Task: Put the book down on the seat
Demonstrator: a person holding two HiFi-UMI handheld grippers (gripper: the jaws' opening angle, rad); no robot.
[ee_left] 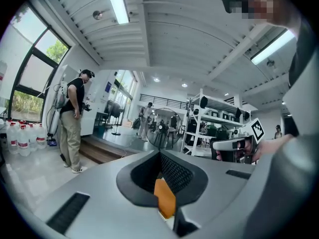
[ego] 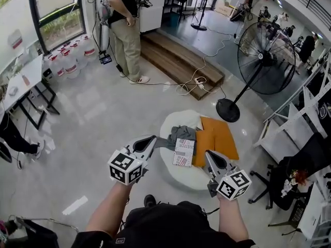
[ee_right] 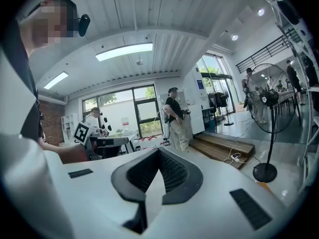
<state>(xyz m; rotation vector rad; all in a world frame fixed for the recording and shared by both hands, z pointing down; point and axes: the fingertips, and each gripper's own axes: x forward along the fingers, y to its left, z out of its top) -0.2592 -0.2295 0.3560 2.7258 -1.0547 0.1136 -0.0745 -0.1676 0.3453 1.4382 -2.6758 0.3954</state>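
A thin white book with red lettering (ego: 183, 152) lies flat on the round white cushioned seat (ego: 189, 179), between a crumpled grey cloth (ego: 181, 134) on its far left and a flat orange paper folder (ego: 217, 137) just beside it on the right. Neither tool touches it. The left gripper (ego: 151, 140) hovers near the seat's left edge, clenched with nothing in it; its own view shows the jaws pressed together, with only a sliver of orange beyond them. The right gripper (ego: 209, 154) hangs over the near right of the seat, by the folder's edge, its jaws likewise together and empty.

Judged from how things lie, the job looks finished: the book rests on the seat, cover up, and is released. At most the tools need drawing back.

In the head view the book's long axis runs from the person outward, leaning slightly right at the far end. Its lettering runs along that length. A black pedestal fan (ego: 261, 61) stands on the floor beyond.
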